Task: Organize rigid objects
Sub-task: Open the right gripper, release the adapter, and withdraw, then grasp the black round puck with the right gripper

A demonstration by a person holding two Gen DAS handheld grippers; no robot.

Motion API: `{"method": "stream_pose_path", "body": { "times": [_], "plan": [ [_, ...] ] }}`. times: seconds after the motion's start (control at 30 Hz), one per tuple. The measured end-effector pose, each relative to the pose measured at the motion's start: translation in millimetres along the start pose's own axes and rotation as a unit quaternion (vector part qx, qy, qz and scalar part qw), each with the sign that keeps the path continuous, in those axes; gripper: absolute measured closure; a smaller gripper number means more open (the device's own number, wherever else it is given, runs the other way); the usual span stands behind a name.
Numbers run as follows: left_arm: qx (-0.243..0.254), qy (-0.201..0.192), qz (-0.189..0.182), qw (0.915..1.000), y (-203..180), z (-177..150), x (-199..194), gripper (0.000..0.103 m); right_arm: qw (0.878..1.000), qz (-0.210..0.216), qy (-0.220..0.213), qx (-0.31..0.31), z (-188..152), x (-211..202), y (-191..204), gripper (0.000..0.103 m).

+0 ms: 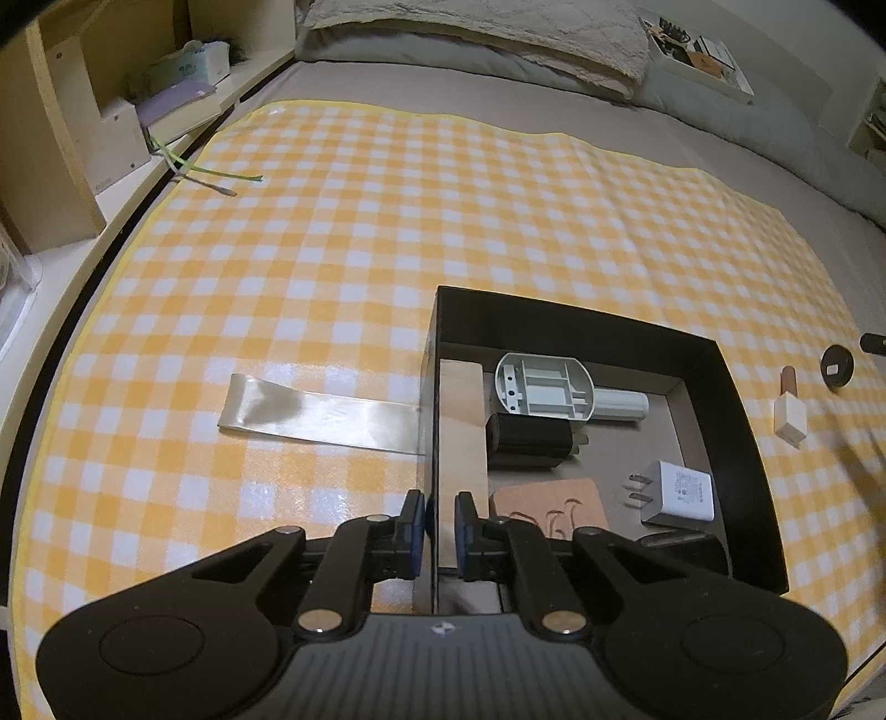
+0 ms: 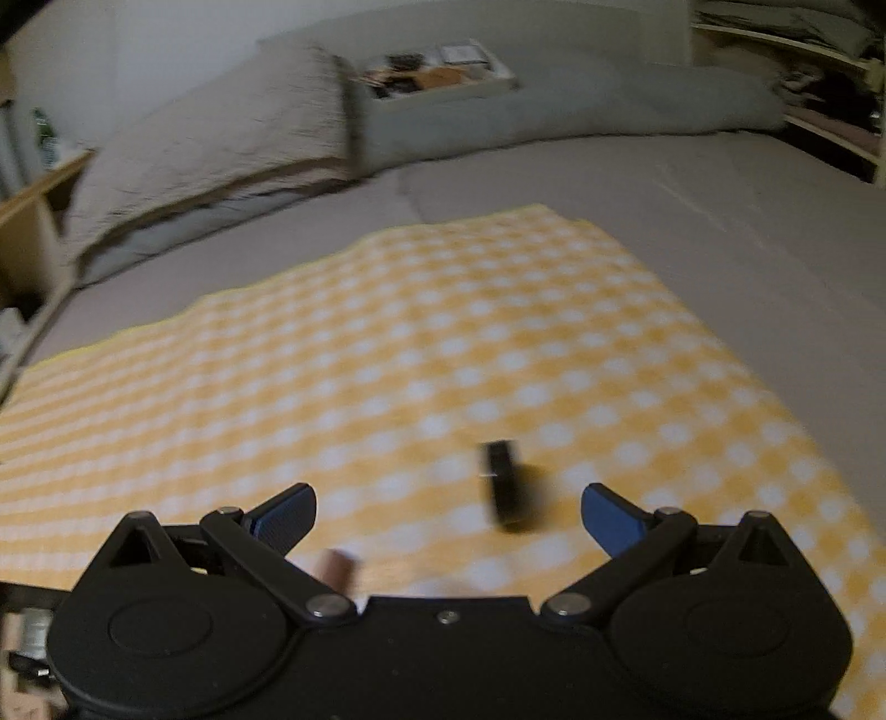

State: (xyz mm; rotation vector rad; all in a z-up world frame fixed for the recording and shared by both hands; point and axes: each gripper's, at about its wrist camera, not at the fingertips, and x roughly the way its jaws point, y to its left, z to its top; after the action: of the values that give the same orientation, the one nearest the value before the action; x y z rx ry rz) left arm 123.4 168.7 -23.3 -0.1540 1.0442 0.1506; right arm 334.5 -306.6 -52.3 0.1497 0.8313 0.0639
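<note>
A black box (image 1: pixel 742 421) lies on the yellow checked cloth (image 1: pixel 387 232). My left gripper (image 1: pixel 441 515) is shut on the box's left wall (image 1: pixel 431 421). Inside lie a wooden block (image 1: pixel 462 421), a grey plastic part (image 1: pixel 545 387), a black charger (image 1: pixel 529 443), a white charger (image 1: pixel 678 495) and a cork coaster (image 1: pixel 548 507). Right of the box lie a wooden stamp (image 1: pixel 789 410) and a black disc (image 1: pixel 837 365). My right gripper (image 2: pixel 448 512) is open and empty above the cloth, with a blurred black object (image 2: pixel 506 487) lying between its fingers and a brown piece (image 2: pixel 338 570) near the left finger.
A strip of clear tape (image 1: pixel 321 415) runs from the box's left wall over the cloth. Shelves (image 1: pixel 83 138) stand at the left with a green cable (image 1: pixel 221 174). Pillows (image 1: pixel 482 39) and a white tray of items (image 1: pixel 698 55) lie at the bed's far end.
</note>
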Motion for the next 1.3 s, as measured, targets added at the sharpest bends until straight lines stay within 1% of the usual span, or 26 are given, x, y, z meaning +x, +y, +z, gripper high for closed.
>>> {"method": "stream_pose_path", "body": {
  "times": [0.07, 0.17, 0.27, 0.33, 0.37, 0.43, 0.6, 0.67, 0.73, 0.77, 0.8, 0.83, 0.87, 0.93, 1.0, 1.07, 1.13, 1.2, 1.3],
  "plan": [
    [0.008, 0.0, 0.003, 1.0, -2.0, -0.1, 0.3, 0.092, 1.0, -0.02, 0.001, 0.007, 1.4, 7.2, -9.1, 0.0],
    [0.013, -0.001, 0.004, 0.9999, -3.6, -0.7, 0.2, 0.091, 0.999, -0.038, 0.006, 0.016, 3.3, 17.5, -18.5, 0.0],
    [0.005, 0.002, -0.003, 1.0, 0.2, 0.5, 0.0, 0.091, 0.999, -0.043, 0.015, 0.017, 6.8, 25.0, -18.7, 0.003],
    [0.001, 0.003, -0.007, 1.0, 2.5, 1.1, 0.1, 0.091, 0.999, -0.039, 0.019, 0.016, 10.1, 30.1, -15.7, 0.015],
    [0.001, 0.003, -0.008, 1.0, 2.9, 1.1, 0.2, 0.091, 0.999, -0.037, 0.022, 0.015, 11.6, 32.3, -13.6, 0.017],
    [0.003, 0.004, -0.009, 1.0, 2.5, 1.2, 0.3, 0.091, 0.999, -0.031, 0.032, 0.01, 13.7, 38.2, -7.5, 0.027],
    [0.007, 0.004, -0.011, 0.9999, 3.0, 1.2, 0.3, 0.091, 0.998, -0.035, 0.057, -0.012, 13.6, 53.1, 7.4, 0.039],
    [0.006, 0.005, -0.014, 0.9999, 3.6, 1.5, 0.2, 0.091, 0.997, -0.039, 0.063, -0.021, 13.4, 57.7, 11.1, 0.045],
    [0.005, 0.005, -0.015, 0.9999, 4.2, 1.8, 0.4, 0.091, 0.996, -0.049, 0.065, -0.026, 13.8, 60.9, 12.2, 0.053],
    [0.004, 0.005, -0.016, 0.9999, 4.5, 1.9, 0.5, 0.091, 0.996, -0.053, 0.067, -0.029, 13.8, 62.4, 12.3, 0.055],
    [0.004, 0.005, -0.016, 0.9999, 4.5, 1.8, 0.5, 0.091, 0.995, -0.056, 0.07, -0.033, 13.7, 63.9, 12.6, 0.064],
    [0.005, 0.005, -0.015, 0.9999, 4.5, 2.0, 0.6, 0.092, 0.995, -0.058, 0.074, -0.039, 12.8, 65.3, 12.8, 0.077],
    [0.005, 0.006, -0.013, 0.9999, 4.2, 1.9, 0.7, 0.092, 0.994, -0.064, 0.079, -0.047, 11.2, 66.4, 13.4, 0.083],
    [0.006, 0.006, -0.01, 0.9999, 3.4, 1.9, 0.5, 0.092, 0.992, -0.074, 0.081, -0.066, 8.8, 67.5, 13.8, 0.084],
    [0.004, 0.006, -0.009, 0.9999, 3.0, 1.9, 0.5, 0.092, 0.991, -0.074, 0.078, -0.083, 7.4, 65.4, 13.9, 0.084],
    [0.001, 0.007, -0.009, 0.9999, 2.7, 2.1, 0.4, 0.092, 0.991, -0.075, 0.07, -0.089, 7.3, 59.6, 13.5, 0.085],
    [-0.003, 0.007, -0.01, 0.9999, 3.0, 2.0, 0.2, 0.092, 0.991, -0.07, 0.053, -0.096, 6.4, 49.5, 15.8, 0.085],
    [-0.004, 0.006, -0.01, 0.9999, 2.9, 1.9, 0.0, 0.092, 0.993, -0.051, 0.037, -0.098, 7.2, 38.0, 20.0, 0.085],
    [-0.009, 0.006, -0.008, 0.9999, 3.2, 2.2, -0.3, 0.092, 0.995, 0.001, 0.033, -0.091, 5.7, 19.6, 32.4, 0.085]
  ]
}}
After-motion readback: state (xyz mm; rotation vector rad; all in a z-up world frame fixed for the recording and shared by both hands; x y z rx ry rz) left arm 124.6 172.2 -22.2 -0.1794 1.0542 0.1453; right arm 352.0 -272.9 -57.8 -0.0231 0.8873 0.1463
